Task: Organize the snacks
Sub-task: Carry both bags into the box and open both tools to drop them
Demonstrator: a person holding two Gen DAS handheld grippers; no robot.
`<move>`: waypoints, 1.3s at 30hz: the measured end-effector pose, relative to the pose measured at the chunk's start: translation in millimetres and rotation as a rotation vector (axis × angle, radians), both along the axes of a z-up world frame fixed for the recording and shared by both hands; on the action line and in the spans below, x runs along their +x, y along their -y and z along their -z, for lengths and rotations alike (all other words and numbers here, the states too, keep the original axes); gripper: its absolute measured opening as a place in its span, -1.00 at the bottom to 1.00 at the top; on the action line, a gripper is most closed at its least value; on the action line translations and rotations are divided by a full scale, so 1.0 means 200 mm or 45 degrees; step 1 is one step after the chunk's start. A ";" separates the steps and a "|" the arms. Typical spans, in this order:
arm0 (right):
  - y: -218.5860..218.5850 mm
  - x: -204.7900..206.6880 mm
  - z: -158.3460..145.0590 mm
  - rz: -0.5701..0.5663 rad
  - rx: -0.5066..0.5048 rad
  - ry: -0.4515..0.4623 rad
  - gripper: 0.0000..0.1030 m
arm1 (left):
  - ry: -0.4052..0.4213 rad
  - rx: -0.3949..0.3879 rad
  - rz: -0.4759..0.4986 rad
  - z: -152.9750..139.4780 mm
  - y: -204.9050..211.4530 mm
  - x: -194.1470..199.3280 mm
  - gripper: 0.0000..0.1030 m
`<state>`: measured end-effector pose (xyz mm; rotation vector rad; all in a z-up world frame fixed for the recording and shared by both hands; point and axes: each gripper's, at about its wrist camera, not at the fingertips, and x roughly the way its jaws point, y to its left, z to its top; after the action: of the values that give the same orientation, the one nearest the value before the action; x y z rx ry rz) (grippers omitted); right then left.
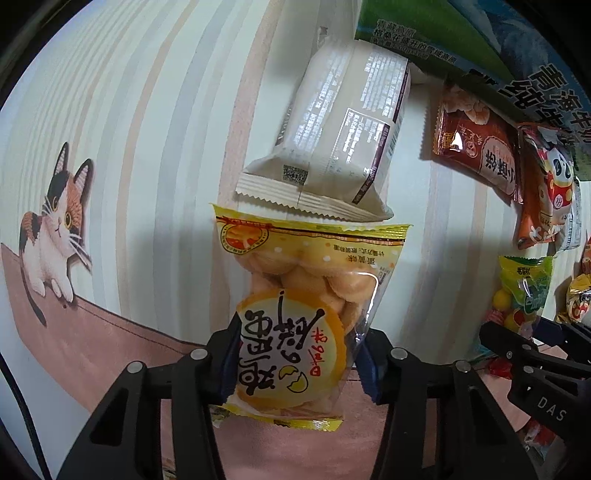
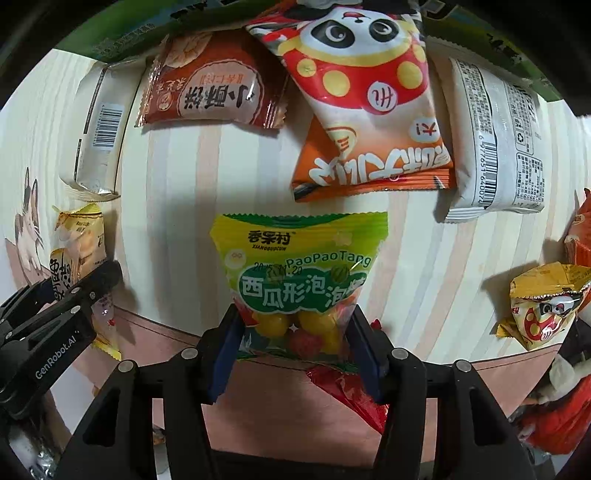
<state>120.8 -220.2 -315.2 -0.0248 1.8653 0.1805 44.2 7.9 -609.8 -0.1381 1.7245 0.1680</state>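
Observation:
A yellow packet of round egg biscuits (image 1: 295, 295) lies on the striped cloth, and my left gripper (image 1: 297, 365) is shut on its lower half, blue pads pressing both sides. A green packet of coloured bubble-gum balls (image 2: 299, 273) sits in my right gripper (image 2: 297, 347), which is shut on its bottom end. In the left wrist view the green packet (image 1: 524, 291) shows at the right, a short gap from the yellow one. The yellow packet (image 2: 79, 240) shows at the left edge of the right wrist view.
Just beyond the yellow packet lies a beige packet (image 1: 332, 129). Farther off are a red-brown packet (image 2: 210, 81), a panda packet (image 2: 369, 92) and a white packet (image 2: 495, 140). A gold crumpled packet (image 2: 546, 302) lies right, a red wrapper (image 2: 351, 391) beneath the right gripper. A green box (image 1: 424, 33) borders the far side.

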 end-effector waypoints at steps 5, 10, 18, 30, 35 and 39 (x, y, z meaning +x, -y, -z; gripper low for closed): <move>0.12 -0.03 -0.03 0.028 0.026 0.026 0.07 | 0.025 0.003 -0.010 -0.08 0.02 -0.05 -0.27; 0.21 -0.04 -0.10 0.050 0.064 0.046 0.06 | 0.066 -0.005 -0.045 -0.18 0.01 -0.09 -0.29; 0.34 -0.05 -0.37 0.074 0.199 0.095 0.06 | 0.163 -0.058 -0.085 -0.46 -0.01 -0.16 -0.29; 0.65 0.15 -0.99 0.147 0.382 0.318 0.06 | 0.417 -0.196 0.064 -1.01 0.29 0.21 -0.29; 0.82 0.37 -1.20 0.217 0.346 0.447 0.06 | 0.410 -0.192 0.139 -1.02 0.39 0.51 -0.29; 0.89 0.60 -1.21 0.253 0.278 0.483 0.06 | 0.340 -0.169 0.144 -0.93 0.39 0.72 -0.29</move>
<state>239.9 -397.9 -72.7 0.2597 1.4518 0.2240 188.2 -71.1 -424.2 -0.1530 1.4716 -0.0477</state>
